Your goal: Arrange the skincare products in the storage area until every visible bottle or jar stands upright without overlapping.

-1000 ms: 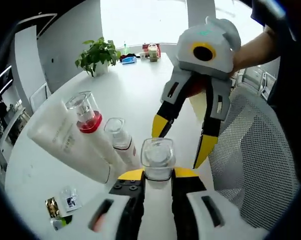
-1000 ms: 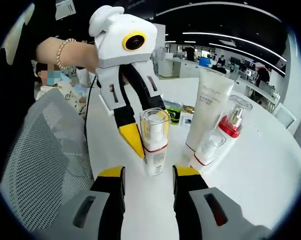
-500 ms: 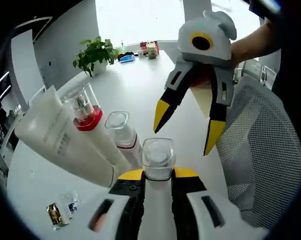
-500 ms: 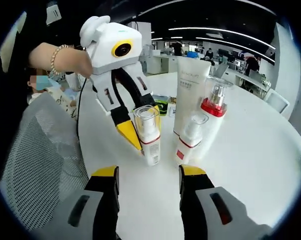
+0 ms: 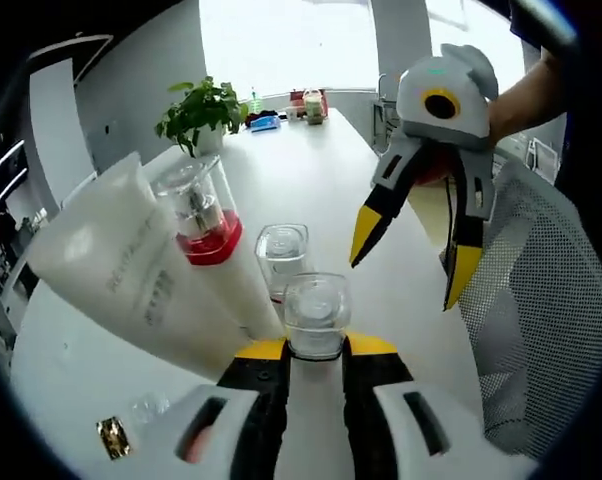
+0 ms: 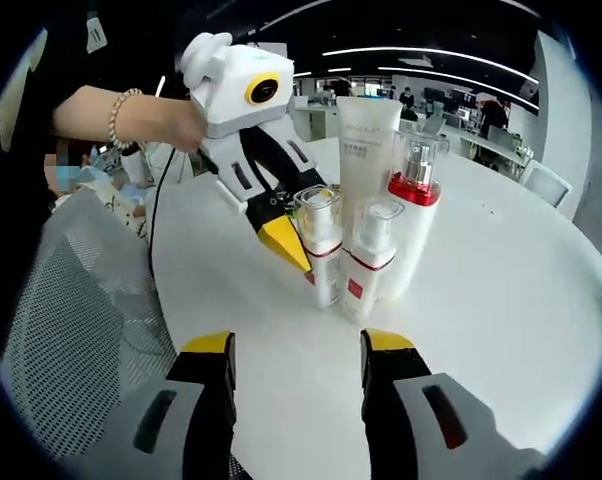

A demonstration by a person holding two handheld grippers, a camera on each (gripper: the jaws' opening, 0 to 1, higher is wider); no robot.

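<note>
the left gripper (image 6: 286, 237) is clamped on a small white spray bottle with a clear square cap and a red band (image 6: 319, 246), its yellow-tipped jaws pressed to either side of the bottle just under the cap. in the left gripper view the same bottle (image 5: 316, 318) sits right between that gripper's own jaws, cap toward the camera. from the right gripper view the bottle looks upright with its base at or very near the white round table (image 6: 501, 290); i can't tell whether it is fully seated.

just beyond the held bottle stand three more: a second small clear-capped white bottle with a red label (image 6: 369, 262), just beside it and perhaps touching, a taller white pump bottle with a red collar under a clear cap (image 6: 413, 215), and behind them a tall white tube standing on its cap (image 6: 368, 140). all three look upright.

the right gripper (image 6: 293, 350) hangs spread wide and empty, on the near side of the cluster, well short of the bottles.

to finish this placement well, i'd judge the thing is to get the base flat on the table before letting go, then part the jaws slowly and draw straight back — away from the neighbours. a sideways pull could nudge the second small bottle over. the right gripper is placed to steady a wobble if needed.
</note>
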